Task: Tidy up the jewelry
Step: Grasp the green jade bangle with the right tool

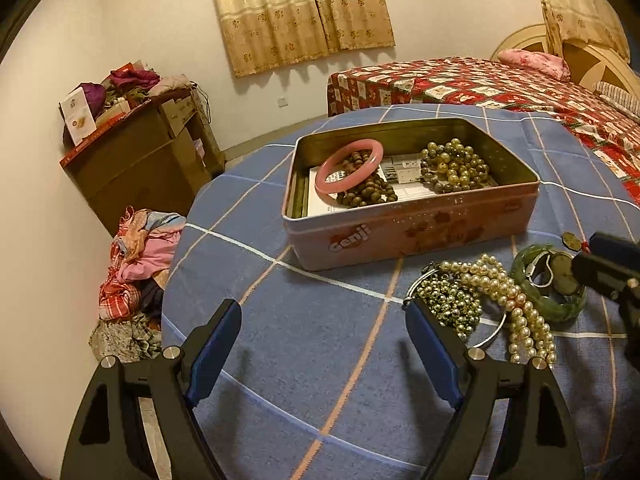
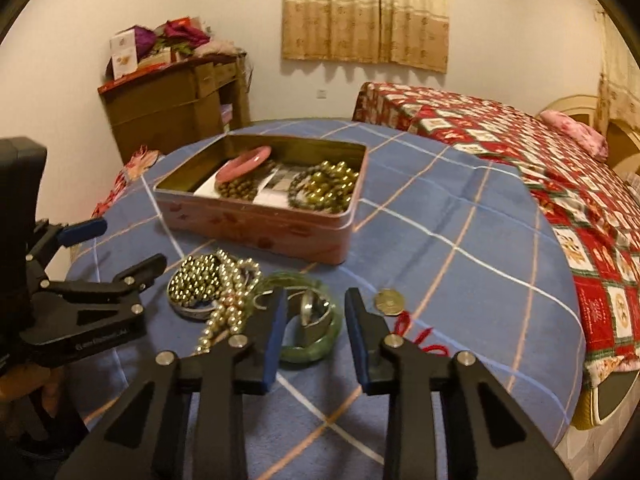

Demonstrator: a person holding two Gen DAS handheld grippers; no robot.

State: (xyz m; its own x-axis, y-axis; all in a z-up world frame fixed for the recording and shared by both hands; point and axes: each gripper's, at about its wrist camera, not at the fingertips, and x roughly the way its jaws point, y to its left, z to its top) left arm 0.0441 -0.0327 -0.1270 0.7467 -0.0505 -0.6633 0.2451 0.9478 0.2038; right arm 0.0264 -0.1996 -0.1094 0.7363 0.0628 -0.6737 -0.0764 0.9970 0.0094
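A pink tin (image 1: 400, 232) stands open on the blue checked tablecloth (image 1: 320, 360). It holds a pink bangle (image 1: 348, 172), brown beads and olive-gold beads (image 1: 456, 168). In front of it lie a gold bead pile (image 2: 196, 280), a pearl necklace (image 1: 508, 296), a green bangle (image 2: 316, 350) with a watch (image 2: 310, 308) on it, and a coin pendant (image 2: 389, 301) on a red cord. My right gripper (image 2: 316, 296) hangs over the green bangle, jaws narrow, with small gaps showing between the pads and the watch. My left gripper (image 1: 324, 312) stands wide open over bare cloth, left of the bead pile.
A bed (image 1: 520, 88) with a red patterned cover stands behind and to the right of the round table. Stacked cardboard boxes (image 1: 136, 160) stand by the wall at left. A heap of clothes (image 1: 136, 264) lies on the floor below the table's left edge.
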